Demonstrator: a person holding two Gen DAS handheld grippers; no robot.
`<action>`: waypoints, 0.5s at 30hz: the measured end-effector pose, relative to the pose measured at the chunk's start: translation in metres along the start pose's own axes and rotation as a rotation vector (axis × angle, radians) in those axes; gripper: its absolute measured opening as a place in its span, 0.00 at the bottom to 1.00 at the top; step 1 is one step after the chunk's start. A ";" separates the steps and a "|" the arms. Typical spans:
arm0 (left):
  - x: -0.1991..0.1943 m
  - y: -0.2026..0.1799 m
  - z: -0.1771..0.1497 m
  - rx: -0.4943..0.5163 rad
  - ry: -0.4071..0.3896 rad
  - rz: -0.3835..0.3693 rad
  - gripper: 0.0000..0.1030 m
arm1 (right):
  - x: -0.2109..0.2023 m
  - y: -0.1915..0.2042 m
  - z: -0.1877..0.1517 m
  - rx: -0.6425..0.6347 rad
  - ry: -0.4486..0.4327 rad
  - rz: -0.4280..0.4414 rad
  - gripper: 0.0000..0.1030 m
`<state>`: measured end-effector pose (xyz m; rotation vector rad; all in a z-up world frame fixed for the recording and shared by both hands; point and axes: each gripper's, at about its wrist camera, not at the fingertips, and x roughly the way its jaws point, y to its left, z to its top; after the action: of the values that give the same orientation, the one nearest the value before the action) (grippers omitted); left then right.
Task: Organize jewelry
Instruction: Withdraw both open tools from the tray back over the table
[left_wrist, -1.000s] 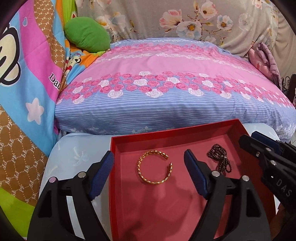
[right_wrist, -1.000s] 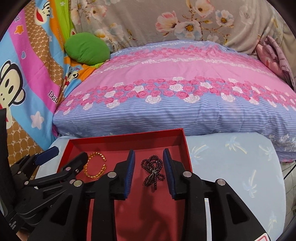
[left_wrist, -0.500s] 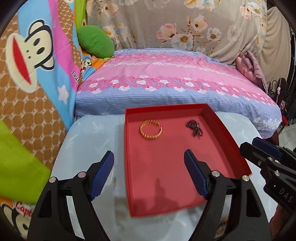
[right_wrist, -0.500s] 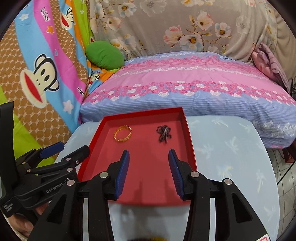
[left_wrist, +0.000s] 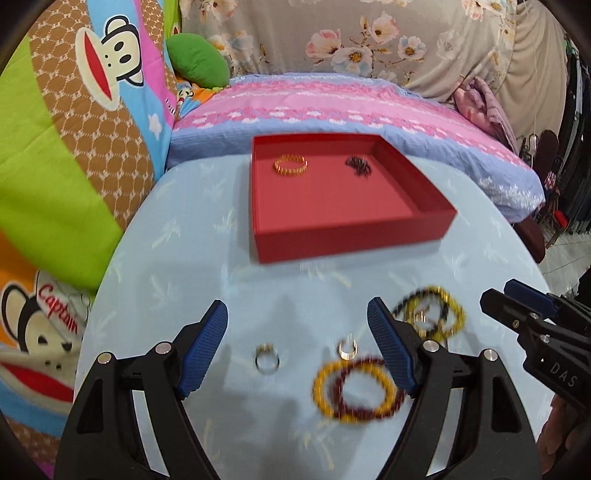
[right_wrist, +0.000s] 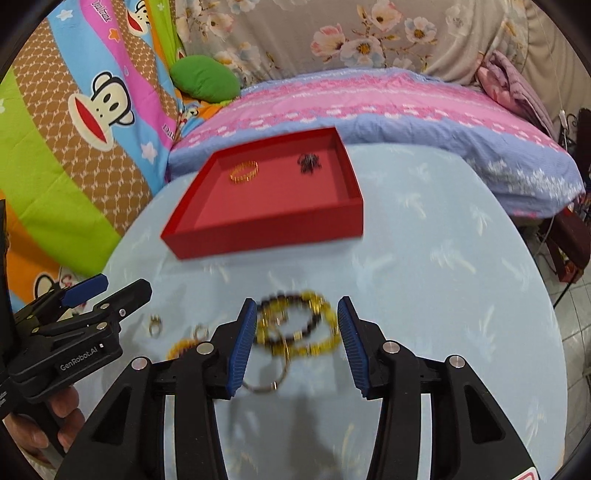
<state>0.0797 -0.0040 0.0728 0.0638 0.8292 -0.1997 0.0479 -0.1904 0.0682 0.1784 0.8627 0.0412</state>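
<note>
My right tongs stand released and empty, with the tangled yellow-and-dark bead bracelets on the desk directly ahead between their tips. My left tongs, released and empty, frame a ring. The red tray lies beyond.

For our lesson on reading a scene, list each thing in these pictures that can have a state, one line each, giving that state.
Red tray: open-topped, on the table, holding two pieces.
Gold bangle: lying in the tray.
Dark bead strand: bunched in the tray.
Silver ring: loose on the table.
Yellow and dark bracelets: piled on the table, untouched.
Left gripper: fingers open, empty.
Right gripper: fingers open, empty.
</note>
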 end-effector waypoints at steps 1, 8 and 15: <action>-0.003 -0.003 -0.009 0.006 0.007 0.001 0.72 | 0.000 -0.001 -0.007 0.004 0.012 -0.003 0.44; -0.009 -0.008 -0.051 -0.004 0.051 -0.011 0.72 | 0.001 -0.002 -0.046 0.003 0.063 -0.021 0.44; -0.007 -0.001 -0.069 -0.033 0.074 0.002 0.72 | 0.007 0.012 -0.063 -0.042 0.073 -0.031 0.44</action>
<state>0.0247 0.0055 0.0311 0.0411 0.9055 -0.1823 0.0057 -0.1694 0.0249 0.1252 0.9360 0.0373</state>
